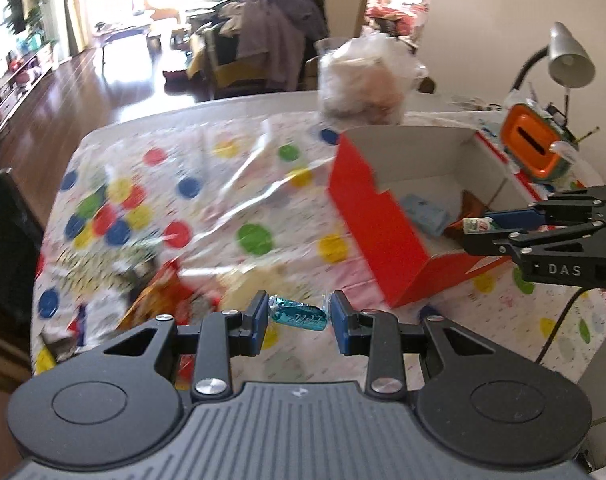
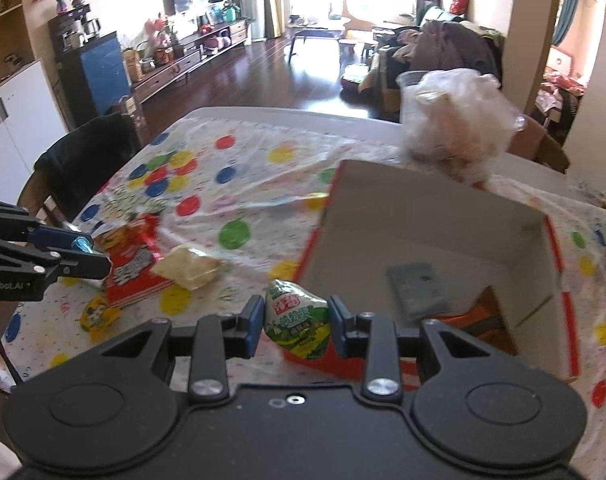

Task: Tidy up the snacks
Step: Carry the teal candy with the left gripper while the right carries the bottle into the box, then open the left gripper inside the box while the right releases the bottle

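Right gripper point(image 2: 295, 322) clamps green packet point(image 2: 299, 320), nearer red box point(image 2: 431, 240), just ahead-right. Left gripper point(image 1: 299, 316) pinches teal candy point(image 1: 299, 314); box farther right.

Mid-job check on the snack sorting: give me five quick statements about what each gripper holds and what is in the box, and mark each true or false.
1. The left gripper holds a teal foil-wrapped candy. True.
2. The right gripper is empty. False: it is shut on a green and white snack packet.
3. The red cardboard box is closed. False: it is open at the top, its pale inside showing.
4. A flat light blue packet already lies inside the box. True.
5. No snacks remain on the polka-dot tablecloth. False: a red snack bag and a pale yellow packet, among others, lie there.
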{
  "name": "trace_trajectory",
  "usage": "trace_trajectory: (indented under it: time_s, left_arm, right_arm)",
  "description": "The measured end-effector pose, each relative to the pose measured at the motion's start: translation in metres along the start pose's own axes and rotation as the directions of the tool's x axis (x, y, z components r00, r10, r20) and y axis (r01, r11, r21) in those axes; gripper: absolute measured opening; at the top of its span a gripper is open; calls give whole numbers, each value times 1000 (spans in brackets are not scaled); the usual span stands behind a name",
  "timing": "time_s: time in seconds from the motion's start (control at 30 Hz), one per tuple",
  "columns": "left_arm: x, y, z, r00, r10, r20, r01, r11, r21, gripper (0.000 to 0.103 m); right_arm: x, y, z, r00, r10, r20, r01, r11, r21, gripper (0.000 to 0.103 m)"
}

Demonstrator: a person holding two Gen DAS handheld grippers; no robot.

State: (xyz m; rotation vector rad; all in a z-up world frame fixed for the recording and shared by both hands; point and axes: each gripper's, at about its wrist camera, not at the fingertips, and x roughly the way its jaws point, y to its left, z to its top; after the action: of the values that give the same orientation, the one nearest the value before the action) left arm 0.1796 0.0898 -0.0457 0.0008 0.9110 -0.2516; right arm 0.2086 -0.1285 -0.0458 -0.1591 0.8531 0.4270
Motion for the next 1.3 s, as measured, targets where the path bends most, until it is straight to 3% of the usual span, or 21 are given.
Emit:
trace_trajectory:
  time_s: [0.3,0.63,0.93,1.3]
  left_arm:
    - [38,-58,39,999,-46,-25,46,999,25,32]
    - [90,-119,76,997,-51,-62,55,997,57,32]
    - [144,-152,95,993,11,-119,1,995,104,32]
    - [192,-165,98,971,69,-231,-39,991,131,32]
  right_arm:
    - [-1,-66,5,999,-40,0,40,998,52,33]
    - [27,-139,11,996,-74,-49,78,992,99,33]
    - [62,-169,21,991,-84,-103,94,992,90,33]
    - [105,-182,21,978,-61,-198,78,994,79,33]
